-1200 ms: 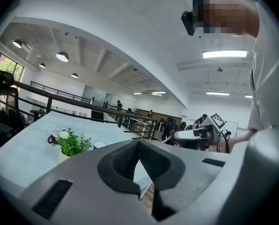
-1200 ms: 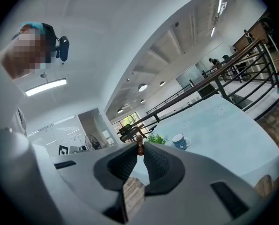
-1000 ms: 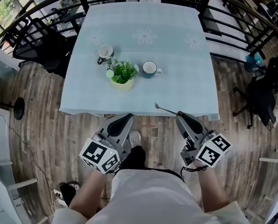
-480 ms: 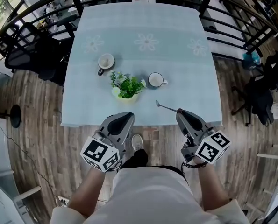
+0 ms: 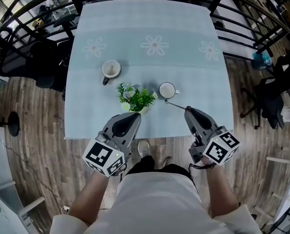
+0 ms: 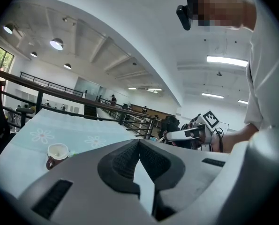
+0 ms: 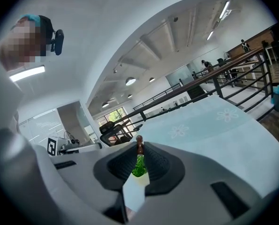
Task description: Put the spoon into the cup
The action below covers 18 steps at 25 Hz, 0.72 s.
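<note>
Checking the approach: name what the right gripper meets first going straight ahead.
Probably the cup: the right gripper, shut on the spoon, points at it, spoon bowl leading. Height is unclear.

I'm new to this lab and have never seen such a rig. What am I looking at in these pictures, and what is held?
There is no robot: a person holds two simple grippers. The head view looks down from the person's head; the other two cameras ride on the grippers. On the table stand a brown cup, a second cup and a potted plant. The right gripper has its fingers shut on a spoon, near the second cup. The left gripper is shut and empty.
</note>
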{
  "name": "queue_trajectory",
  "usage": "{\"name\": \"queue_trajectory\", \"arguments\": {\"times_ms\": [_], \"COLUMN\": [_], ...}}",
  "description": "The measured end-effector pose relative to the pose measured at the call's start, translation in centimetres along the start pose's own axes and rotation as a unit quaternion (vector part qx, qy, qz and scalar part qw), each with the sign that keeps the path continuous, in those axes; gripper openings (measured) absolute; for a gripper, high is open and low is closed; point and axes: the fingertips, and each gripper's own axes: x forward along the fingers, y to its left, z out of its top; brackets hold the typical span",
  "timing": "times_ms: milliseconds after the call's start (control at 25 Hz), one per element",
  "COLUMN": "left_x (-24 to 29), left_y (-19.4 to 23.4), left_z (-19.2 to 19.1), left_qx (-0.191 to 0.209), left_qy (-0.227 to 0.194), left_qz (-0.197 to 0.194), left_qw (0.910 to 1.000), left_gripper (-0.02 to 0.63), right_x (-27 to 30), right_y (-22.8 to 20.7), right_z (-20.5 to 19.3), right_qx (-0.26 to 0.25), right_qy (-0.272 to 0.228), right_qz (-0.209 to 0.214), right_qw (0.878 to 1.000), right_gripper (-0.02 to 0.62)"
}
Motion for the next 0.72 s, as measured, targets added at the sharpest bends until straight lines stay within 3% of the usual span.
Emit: {"name": "queue_trajectory", "arguments": {"times_ms": [360, 720], "left_x": [2.6, 4.5], "left_y": [2.4, 2.8], "left_z": [0.1, -0.9], "left_qx": [-0.014, -0.027], "left_qy": [0.011, 0.021], "left_qz": [0.000, 0.032], "left_qw": [0.9998, 0.9989], "left_gripper": [0.021, 0.021], "right_x": [3.6, 5.9], "right_y": [-2.8, -6.5], "right_z": [1.0, 0.6], "right_qx": [-0.008, -0.025], "right_qy": [0.023, 0.059], "right_qz": [-0.006, 0.014], "right_qw": [1.000, 0.998], "right_gripper": [0.054, 0.054]}}
